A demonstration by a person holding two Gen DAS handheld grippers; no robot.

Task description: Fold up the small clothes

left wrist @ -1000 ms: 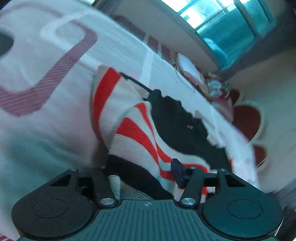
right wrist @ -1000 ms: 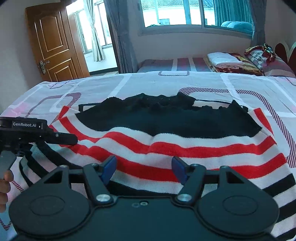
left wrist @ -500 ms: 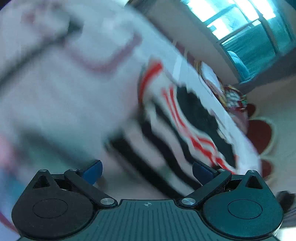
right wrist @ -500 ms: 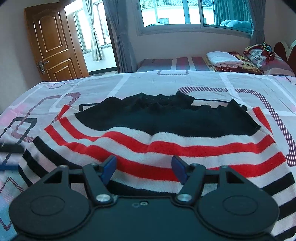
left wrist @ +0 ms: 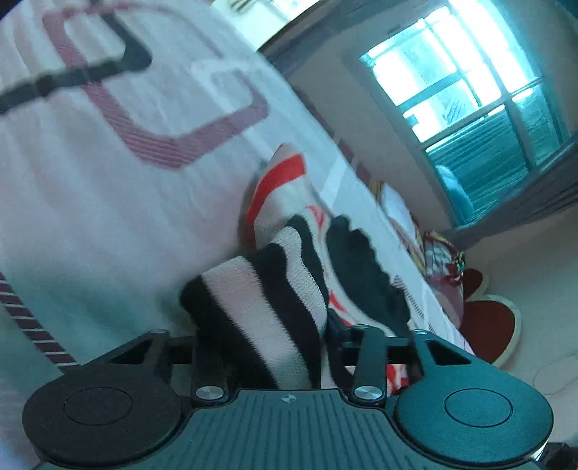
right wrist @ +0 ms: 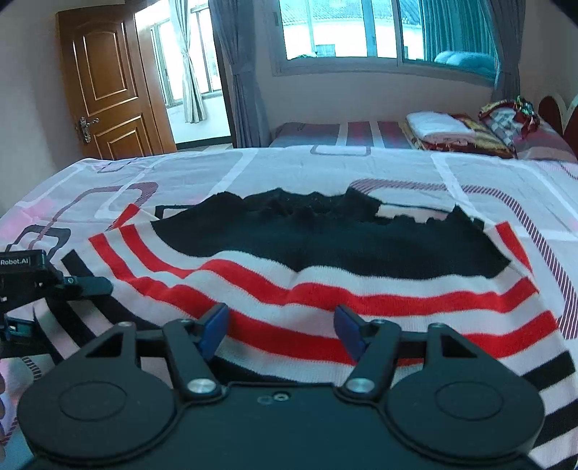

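Pale bedsheet (right wrist: 289,170) with purple and black rounded rectangles. Far left, brown door (right wrist: 104,90), shut, with metal handle (right wrist: 86,124). Beside it, open doorway with white curtain (right wrist: 188,61). Grey curtains (right wrist: 238,68) flanking wide window (right wrist: 346,32) on far wall. Below, second bed (right wrist: 343,132), striped. Far right, folded linens (right wrist: 444,130) stacked; red headboard (left wrist: 491,325) at right edge.

Left gripper (left wrist: 263,347) fingertips hidden under bunched black-white-red striped knit sweater (left wrist: 274,307). Sweater's near hem cut off behind right gripper (right wrist: 281,325) body. Left view motion-blurred.
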